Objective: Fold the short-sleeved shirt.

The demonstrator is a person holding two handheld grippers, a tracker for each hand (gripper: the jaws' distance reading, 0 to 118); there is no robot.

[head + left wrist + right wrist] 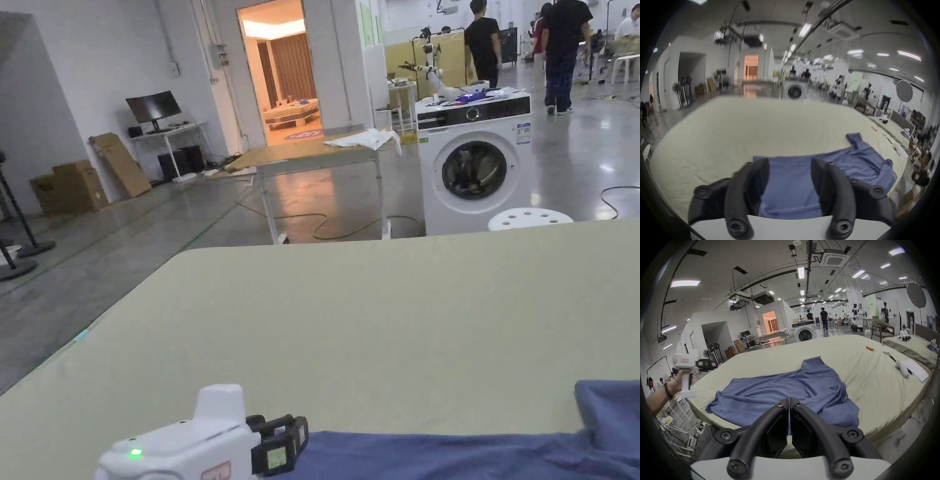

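A blue short-sleeved shirt [450, 453] [794, 186] [786, 391] lies rumpled and roughly spread on the pale green table [350, 312] [851, 361], one sleeve pointing toward the far side. My left gripper [300, 431] [789, 162] is open, its jaws wide apart over the shirt's left part with nothing pinched. In the right gripper view a hand holds the left gripper [713, 365] raised at the table's left side. My right gripper [789, 400] is shut and empty, jaws pressed together above the shirt's near edge.
On the table's right side lie an orange item [869, 348], a white handheld device [903, 369] and a white sheet [916, 371]. Beyond the table stand a white stool [529, 219], a washing machine [473, 165] and another table [312, 156]. People [562, 50] walk at the back.
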